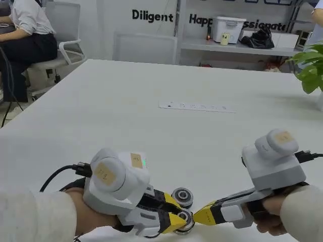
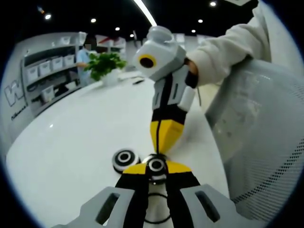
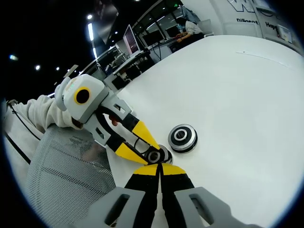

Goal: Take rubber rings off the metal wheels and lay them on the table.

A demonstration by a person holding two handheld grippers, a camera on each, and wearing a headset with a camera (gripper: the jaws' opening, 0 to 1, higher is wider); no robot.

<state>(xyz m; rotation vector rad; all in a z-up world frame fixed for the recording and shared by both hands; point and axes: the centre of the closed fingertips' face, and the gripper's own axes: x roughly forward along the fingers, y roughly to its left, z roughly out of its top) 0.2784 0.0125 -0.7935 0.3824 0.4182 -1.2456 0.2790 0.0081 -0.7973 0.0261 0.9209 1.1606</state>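
The left claw [image 2: 156,169] clamps the hard metal wheel [image 3: 154,156] while the right claw [image 3: 161,167], pinched shut, meets its rim, where the soft ring [image 3: 165,154] should peel.

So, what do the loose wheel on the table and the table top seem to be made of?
The loose wheel: bright silver hub and inner rim, likely metal, inside a matte black outer band, probably its rubber ring. The table top: smooth and white with a soft sheen. It may be laminate or painted board; the look leaves that open.
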